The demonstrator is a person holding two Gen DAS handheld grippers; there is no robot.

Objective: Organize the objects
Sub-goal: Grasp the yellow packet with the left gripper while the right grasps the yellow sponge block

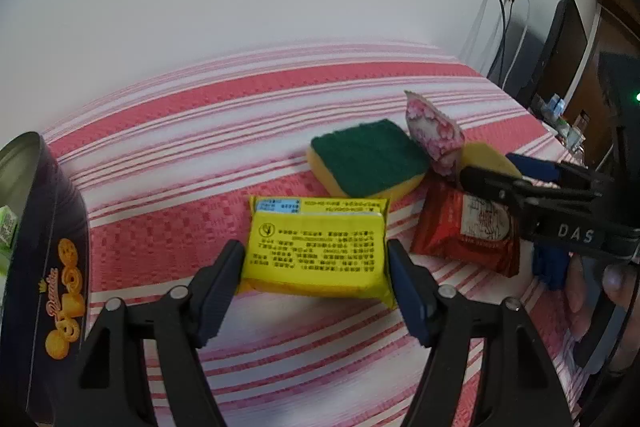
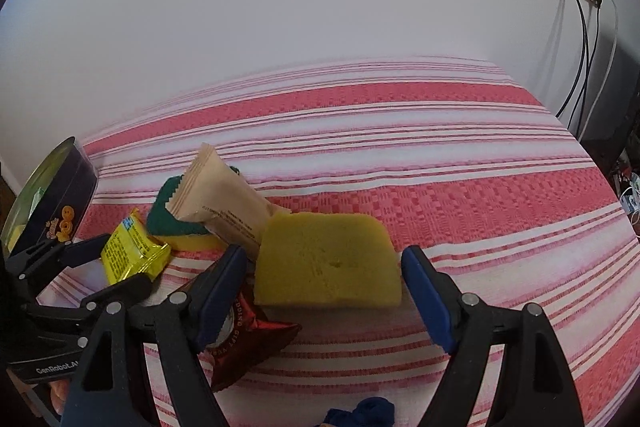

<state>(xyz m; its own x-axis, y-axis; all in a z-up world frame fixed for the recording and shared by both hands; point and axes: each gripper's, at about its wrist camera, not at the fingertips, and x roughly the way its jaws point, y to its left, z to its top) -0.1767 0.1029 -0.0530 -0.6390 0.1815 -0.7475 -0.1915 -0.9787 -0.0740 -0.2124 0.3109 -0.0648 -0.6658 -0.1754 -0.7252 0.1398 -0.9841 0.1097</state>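
Soft, even light – fisheye bending, dark vignetted corners, slight blur throughout.

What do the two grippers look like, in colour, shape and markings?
Both grippers, left and right, have black triangular plastic arms with silver rivets and dark blue fingers. Seen from the side, the right shows white letters "DAS", the left "GenRobot".

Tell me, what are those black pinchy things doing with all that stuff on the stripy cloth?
A person is tidying up with tongs in each hand. The left tongs are squeezing a yellow packet. The right tongs sit open around a yellow sponge, not pinching it yet. A cookie tin waits at the left.
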